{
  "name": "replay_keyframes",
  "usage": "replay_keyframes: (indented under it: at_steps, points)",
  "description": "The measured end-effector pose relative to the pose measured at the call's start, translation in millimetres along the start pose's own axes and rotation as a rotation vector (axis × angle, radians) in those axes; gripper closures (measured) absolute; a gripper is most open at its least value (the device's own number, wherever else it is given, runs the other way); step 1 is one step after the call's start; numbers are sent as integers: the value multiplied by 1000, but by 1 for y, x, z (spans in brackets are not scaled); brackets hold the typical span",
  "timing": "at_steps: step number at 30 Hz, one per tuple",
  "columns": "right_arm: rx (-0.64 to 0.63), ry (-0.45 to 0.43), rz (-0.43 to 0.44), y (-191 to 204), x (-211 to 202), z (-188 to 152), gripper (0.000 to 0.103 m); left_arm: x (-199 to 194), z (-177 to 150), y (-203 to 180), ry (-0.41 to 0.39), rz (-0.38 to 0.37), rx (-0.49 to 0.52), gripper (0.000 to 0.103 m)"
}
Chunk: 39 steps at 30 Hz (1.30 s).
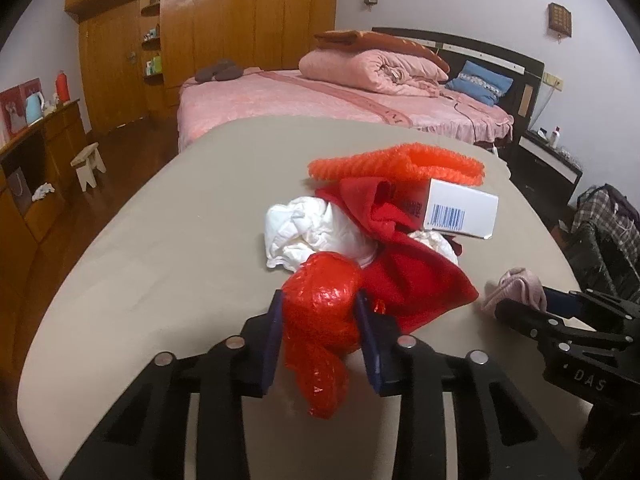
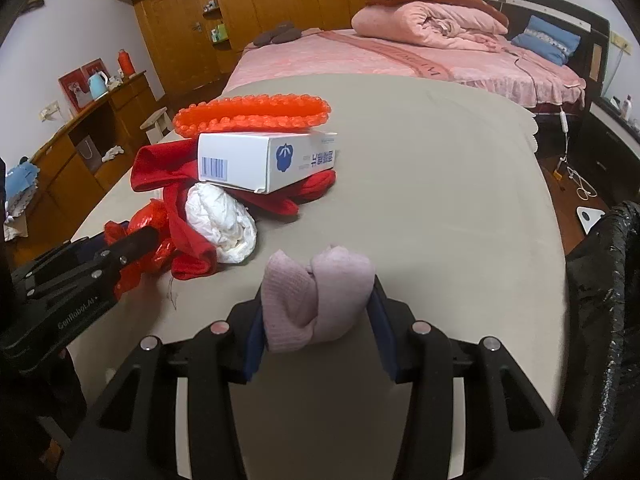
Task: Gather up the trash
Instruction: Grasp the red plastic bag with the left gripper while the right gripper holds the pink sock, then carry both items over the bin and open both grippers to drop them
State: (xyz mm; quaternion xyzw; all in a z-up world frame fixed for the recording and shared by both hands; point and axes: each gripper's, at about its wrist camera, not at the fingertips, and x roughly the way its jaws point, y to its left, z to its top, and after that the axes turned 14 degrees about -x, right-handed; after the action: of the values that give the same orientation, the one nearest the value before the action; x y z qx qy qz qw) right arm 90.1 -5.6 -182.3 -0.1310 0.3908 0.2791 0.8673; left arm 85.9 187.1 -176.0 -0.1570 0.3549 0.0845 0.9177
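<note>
Both grippers hold trash above the near table (image 2: 440,184): the left gripper (image 1: 320,320) pinches a crinkled red wrapper (image 1: 320,312), the right gripper (image 2: 318,312) a soft pink cloth wad (image 2: 316,300). Farther left, a white box (image 2: 264,160), crumpled white paper (image 2: 224,224) and red cloth (image 2: 188,240) remain uncollected; a black bag (image 2: 604,300) waits right.

The left gripper (image 2: 132,240) bears "GenRobot.AI" in pale letters along its black body, seen from the right wrist. The right gripper (image 1: 520,300) shows "DAS" on its black side. The white box (image 2: 264,160) carries a barcode, a blue emblem and blue print too small to read.
</note>
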Motion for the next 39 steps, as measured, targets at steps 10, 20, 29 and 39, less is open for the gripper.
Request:
replay_keyframes:
  at_steps: [10, 20, 29, 39]
  points:
    - [-2, -35, -4, -4, -19, 5, 58, -32, 6, -2, -69, 12, 5, 70]
    - [5, -88, -14, -13, -48, 9, 58, -58, 17, -19, -123, -13, 16, 70]
    - [23, -142, -43, -30, -80, 10, 58, -69, 20, -58, -138, -71, 53, 70]
    - [73, -195, -113, -63, -123, 2, 58, -78, 19, -105, -140, -150, 101, 70]
